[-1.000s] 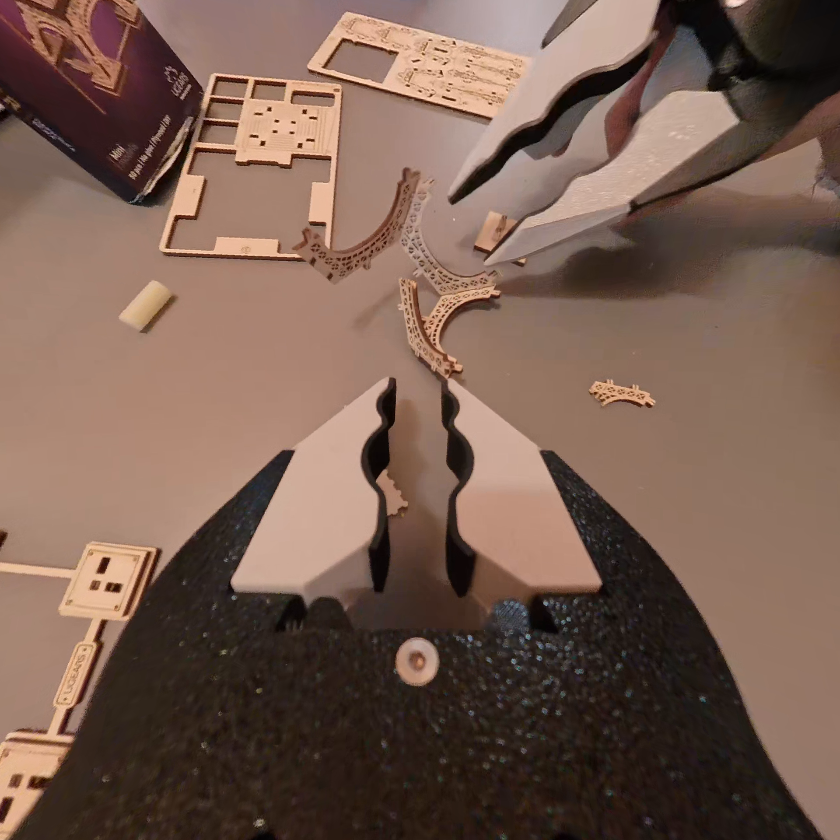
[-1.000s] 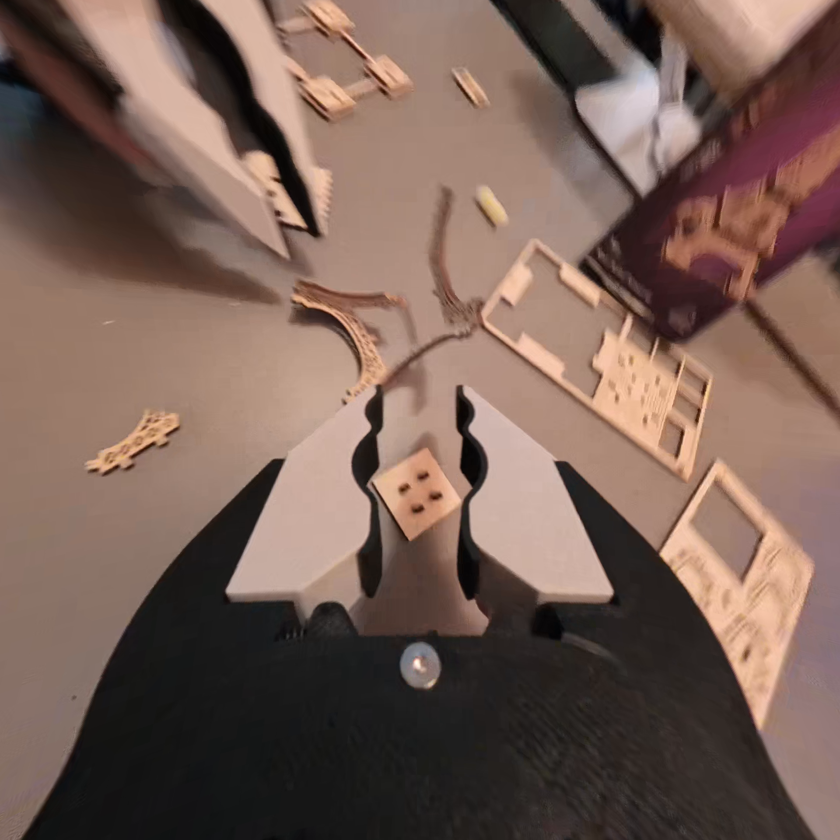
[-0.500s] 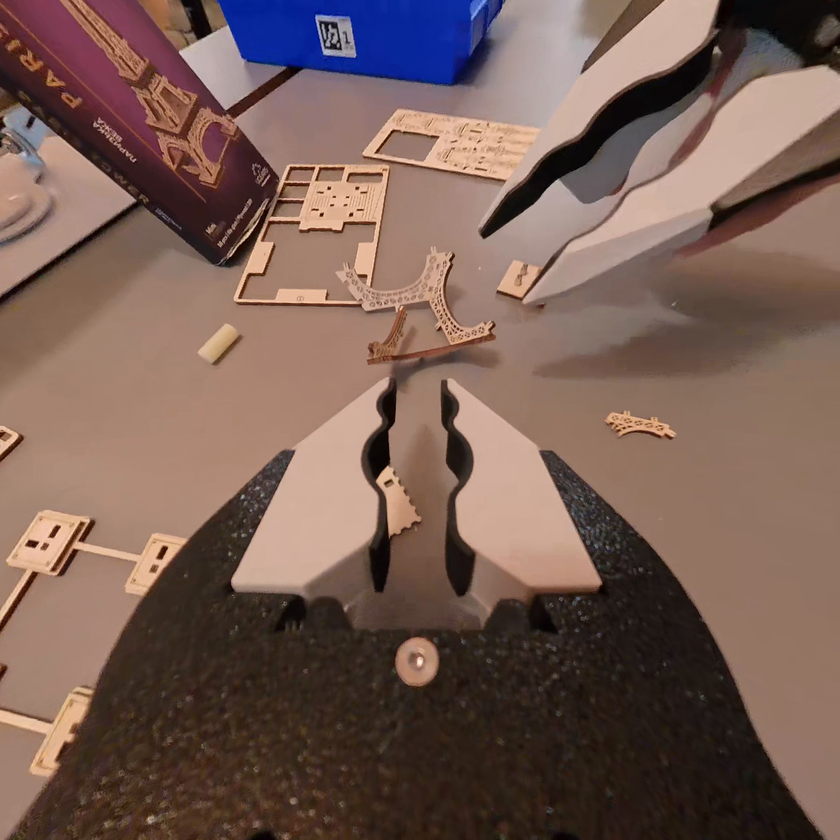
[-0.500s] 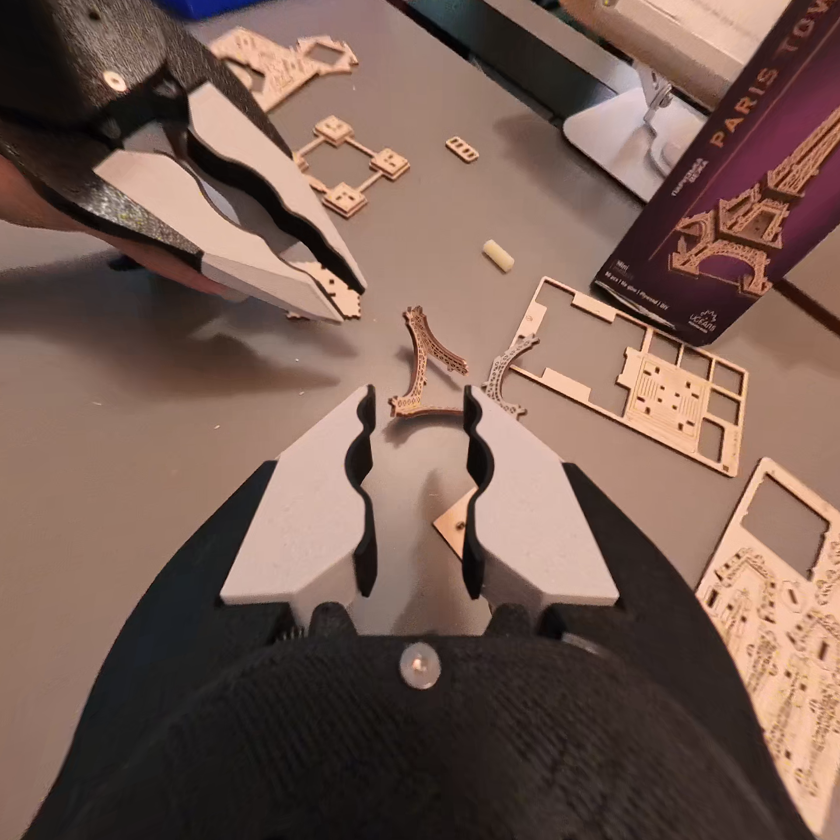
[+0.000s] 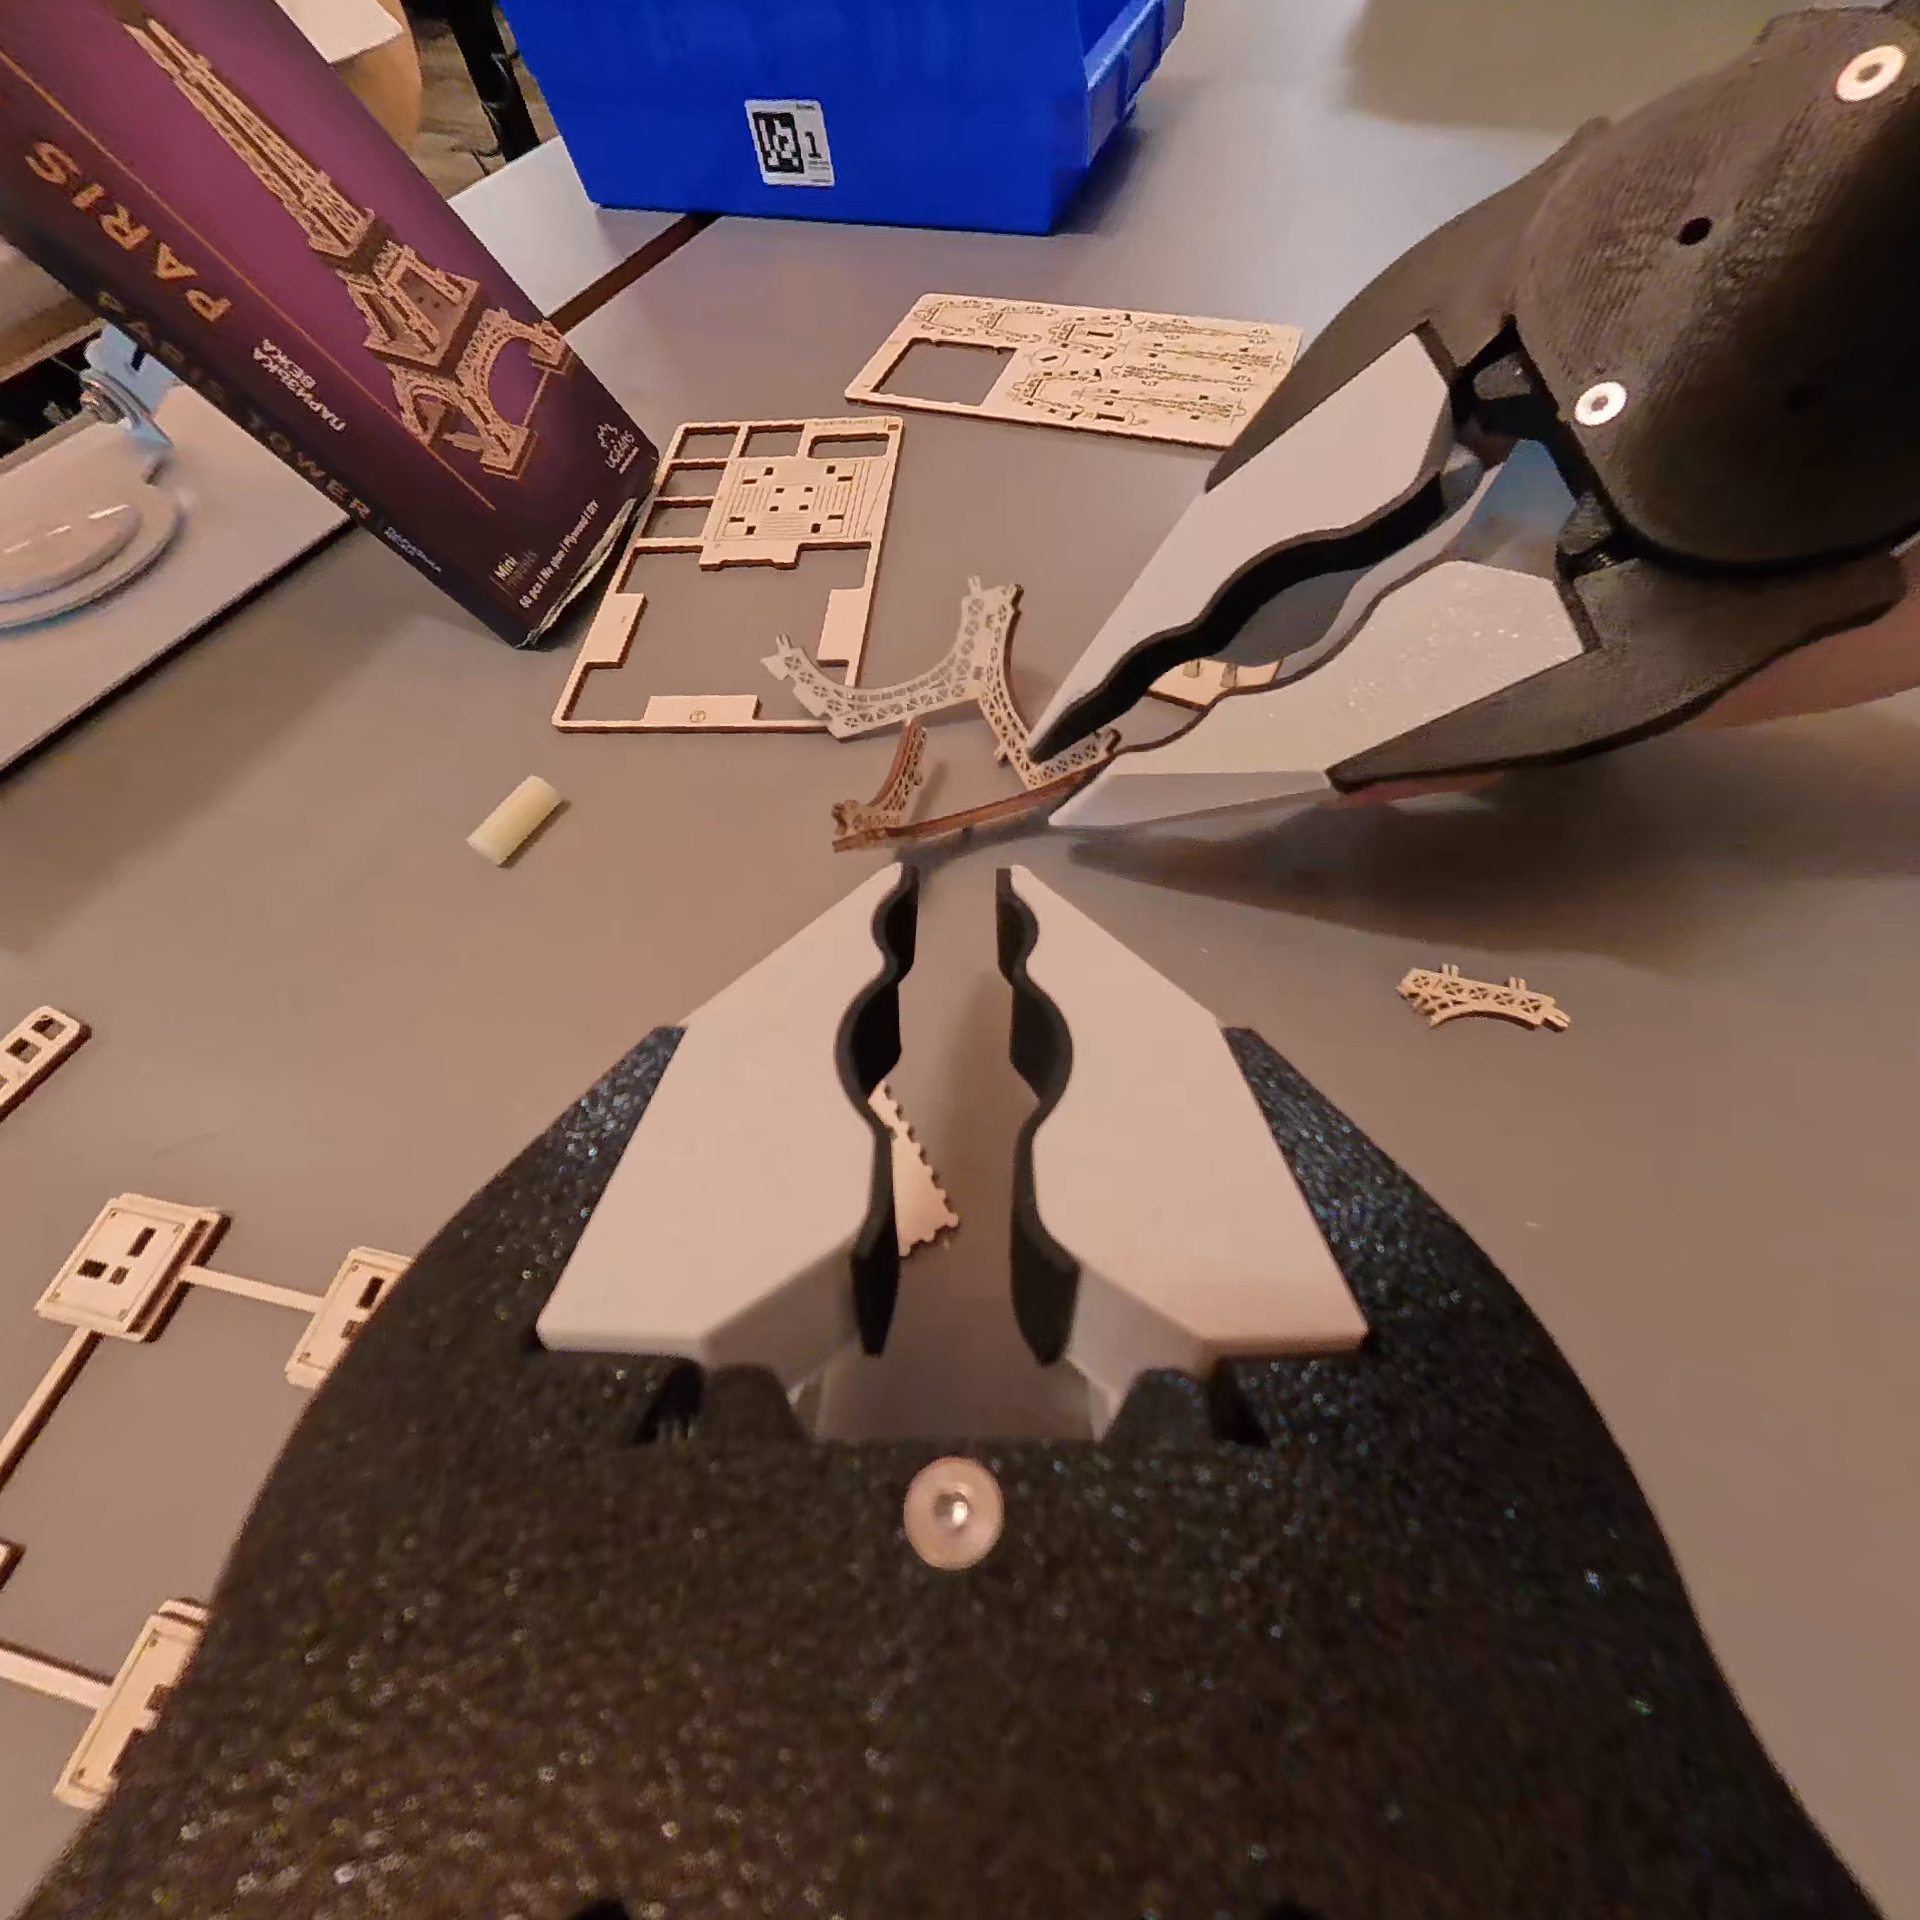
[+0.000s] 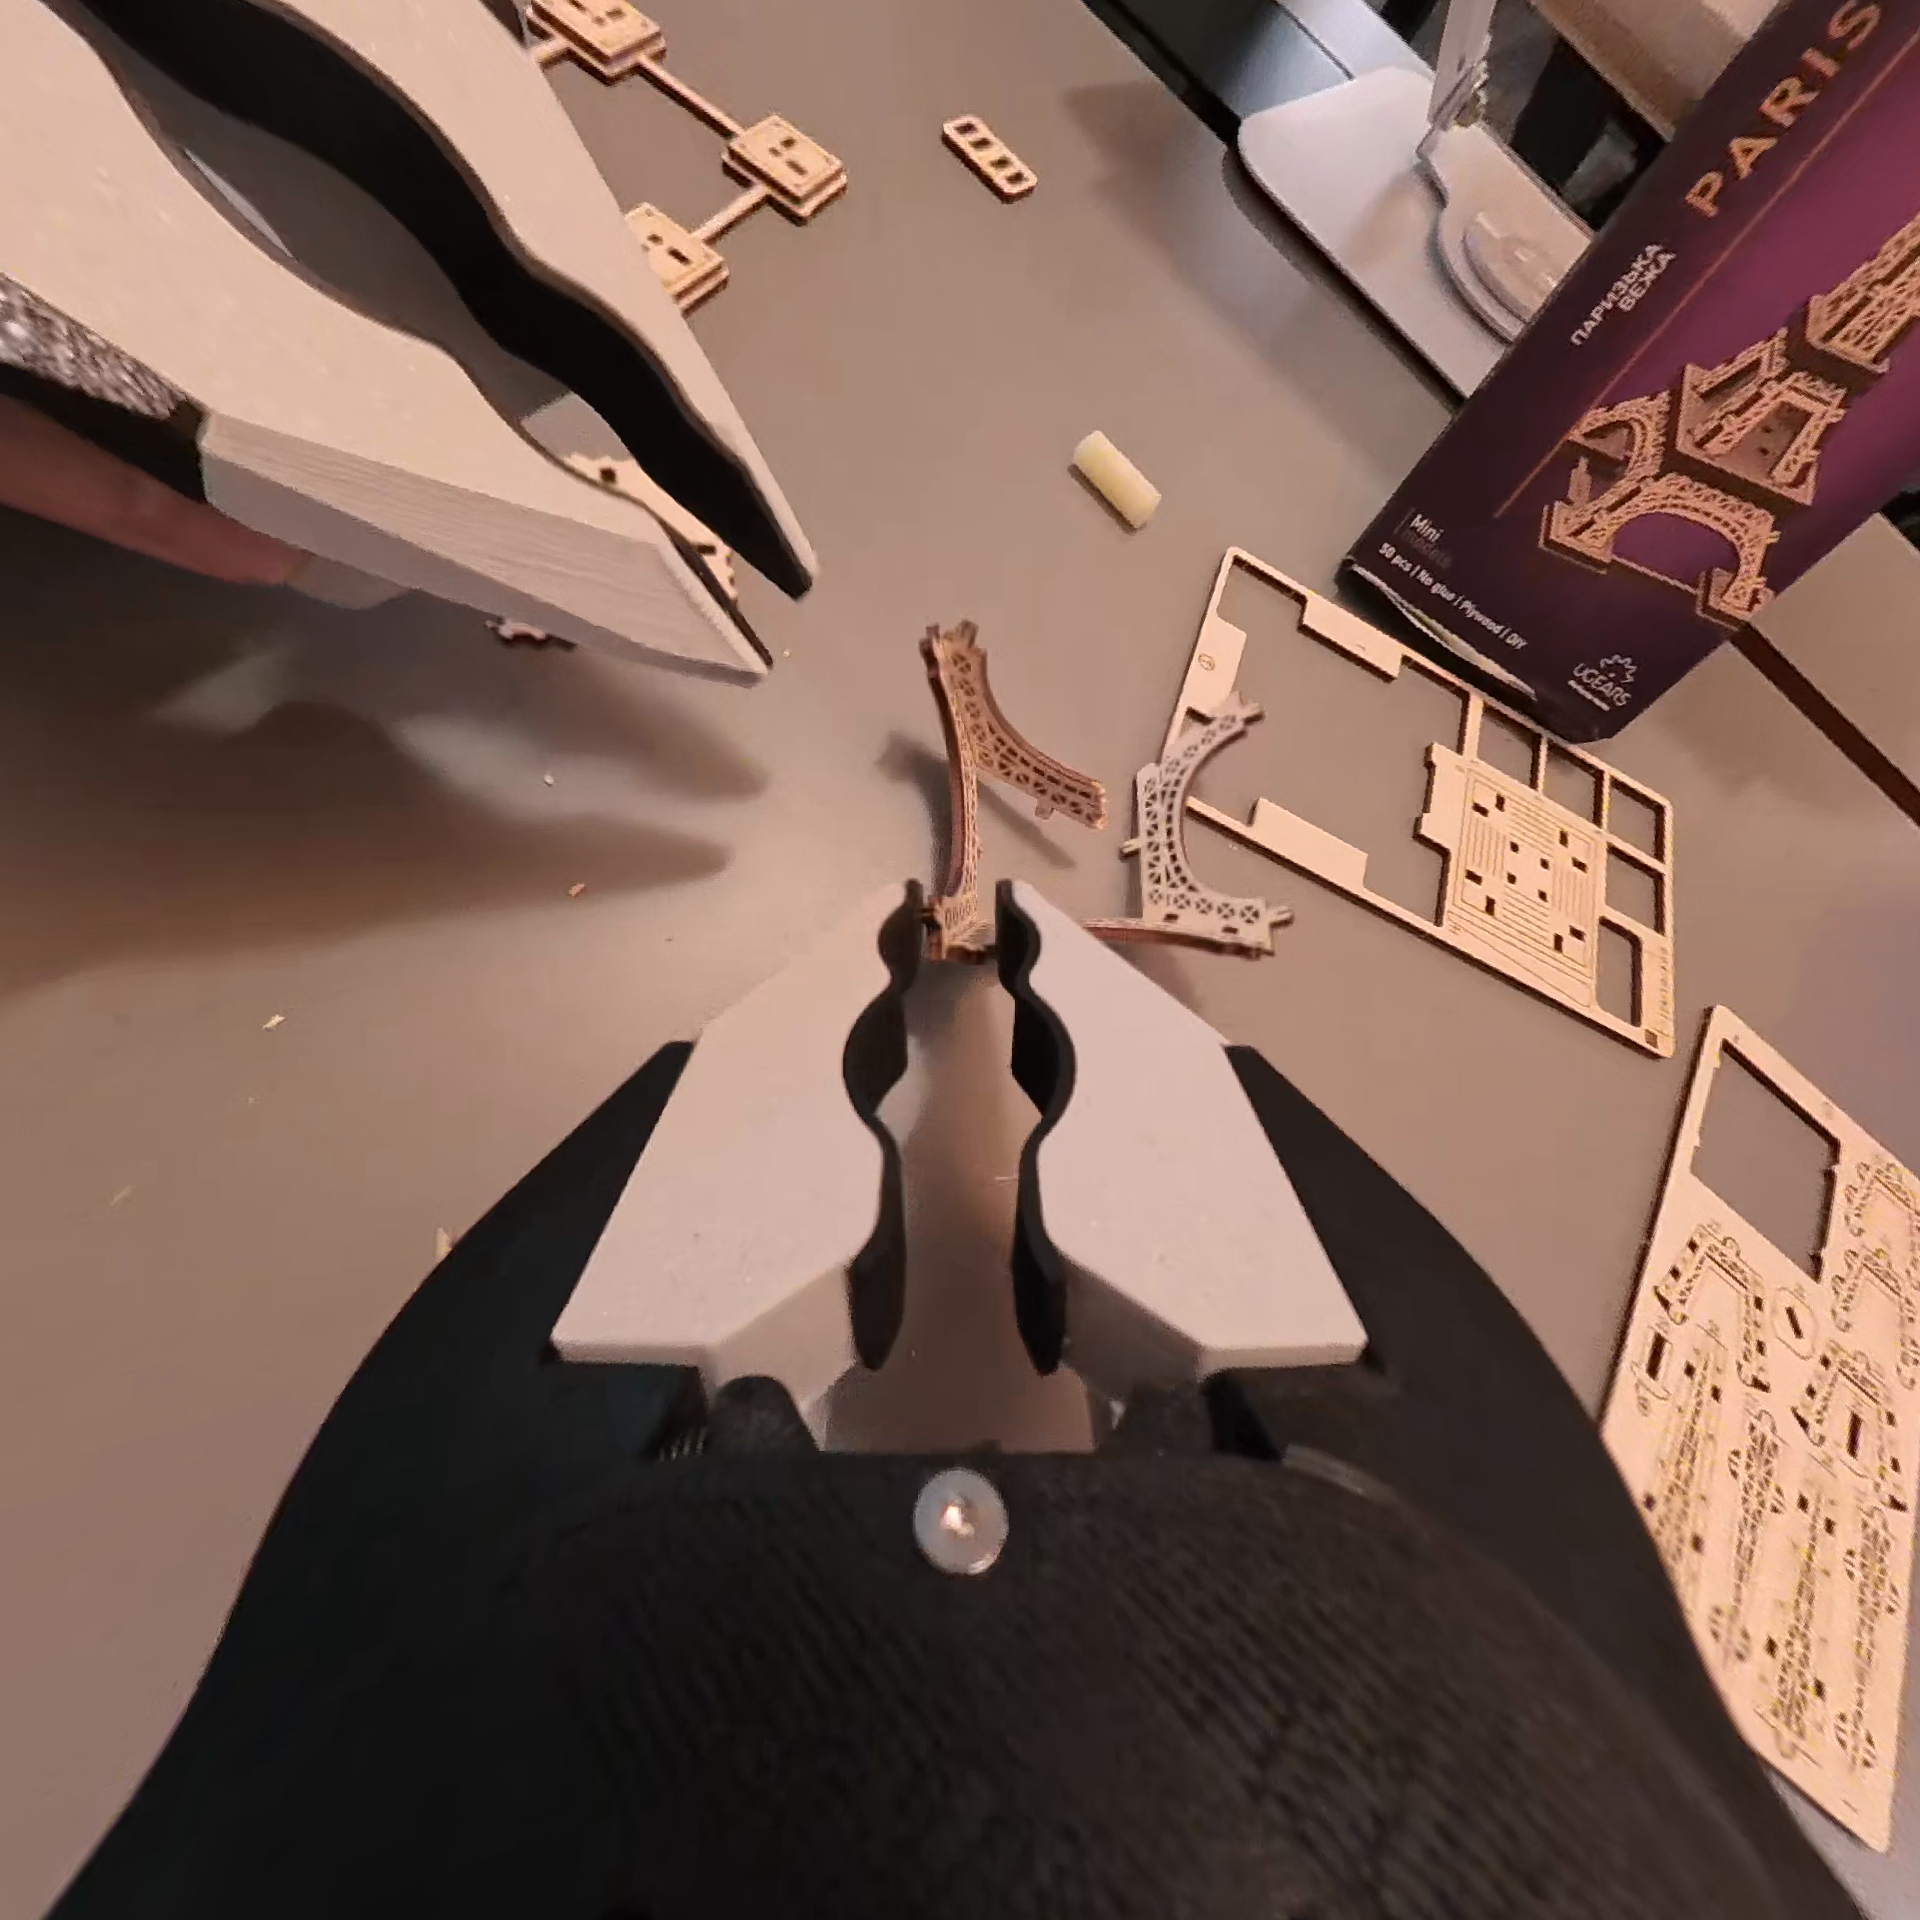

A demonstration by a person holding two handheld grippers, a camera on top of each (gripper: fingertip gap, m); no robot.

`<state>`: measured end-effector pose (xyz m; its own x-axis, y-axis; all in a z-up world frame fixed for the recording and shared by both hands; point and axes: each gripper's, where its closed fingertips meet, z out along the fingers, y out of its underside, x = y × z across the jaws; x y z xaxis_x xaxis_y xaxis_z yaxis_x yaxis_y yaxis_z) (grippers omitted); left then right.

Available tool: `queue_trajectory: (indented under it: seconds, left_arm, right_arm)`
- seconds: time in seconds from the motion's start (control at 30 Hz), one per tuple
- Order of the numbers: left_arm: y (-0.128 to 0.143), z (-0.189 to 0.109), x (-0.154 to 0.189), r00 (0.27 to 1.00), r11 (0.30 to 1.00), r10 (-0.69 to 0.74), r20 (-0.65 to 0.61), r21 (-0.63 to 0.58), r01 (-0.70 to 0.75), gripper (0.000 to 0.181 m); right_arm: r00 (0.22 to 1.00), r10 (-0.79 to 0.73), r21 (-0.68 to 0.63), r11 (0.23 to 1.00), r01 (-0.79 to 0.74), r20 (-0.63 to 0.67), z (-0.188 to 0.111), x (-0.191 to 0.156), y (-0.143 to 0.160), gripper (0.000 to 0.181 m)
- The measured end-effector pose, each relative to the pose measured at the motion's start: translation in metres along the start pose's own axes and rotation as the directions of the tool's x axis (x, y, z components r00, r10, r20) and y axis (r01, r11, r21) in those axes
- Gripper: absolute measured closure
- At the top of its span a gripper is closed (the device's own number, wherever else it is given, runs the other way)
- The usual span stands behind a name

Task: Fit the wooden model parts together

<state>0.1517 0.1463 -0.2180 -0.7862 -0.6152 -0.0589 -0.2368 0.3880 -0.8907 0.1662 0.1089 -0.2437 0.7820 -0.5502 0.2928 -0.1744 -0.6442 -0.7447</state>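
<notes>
- Since half a second ago the right gripper (image 6: 958, 906) has dropped onto the arched lattice assembly (image 6: 982, 774), jaws now nearly closed around its foot.
- The left gripper (image 5: 956, 883) hovers just short, jaws narrowly parted, a small toothed wooden piece (image 5: 920, 1179) lying against one inner face; whether it is pinched, I cannot tell.
- The assembly stands tilted on the table (image 5: 1455, 1195); a hard squeeze could snap the thin lattice or pop its joints.
- Beside it: a punched-out sheet (image 6: 1455, 831), a purple box (image 6: 1683, 436), a pale stub (image 6: 1115, 495).
</notes>
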Motion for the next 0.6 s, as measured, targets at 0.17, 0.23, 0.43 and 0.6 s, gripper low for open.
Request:
queue_trajectory:
  seconds: [0.17,0.23,0.43,0.6]
  left_arm:
    - [-0.007,-0.005,-0.005,1.000,0.999,0.009,0.027,0.049,-0.011,0.167]
    - [-0.012,-0.011,-0.009,0.999,0.997,0.022,0.050,0.075,-0.026,0.164]
    - [-0.034,-0.027,-0.002,0.994,0.970,-0.095,-0.062,0.218,0.106,0.157]
    - [-0.040,-0.030,0.022,0.958,0.954,-0.110,-0.263,0.243,0.176,0.134]
  right_arm:
    - [1.000,-0.006,0.041,0.999,0.007,-0.018,-0.008,0.005,-0.006,0.171]
    - [0.999,0.044,0.123,0.991,-0.043,-0.010,-0.018,0.011,-0.021,0.173]
    - [0.902,0.332,0.398,0.814,-0.422,0.278,-0.058,0.027,-0.067,0.173]
    - [0.650,0.446,0.382,0.552,-0.741,0.615,-0.086,0.035,-0.086,0.173]
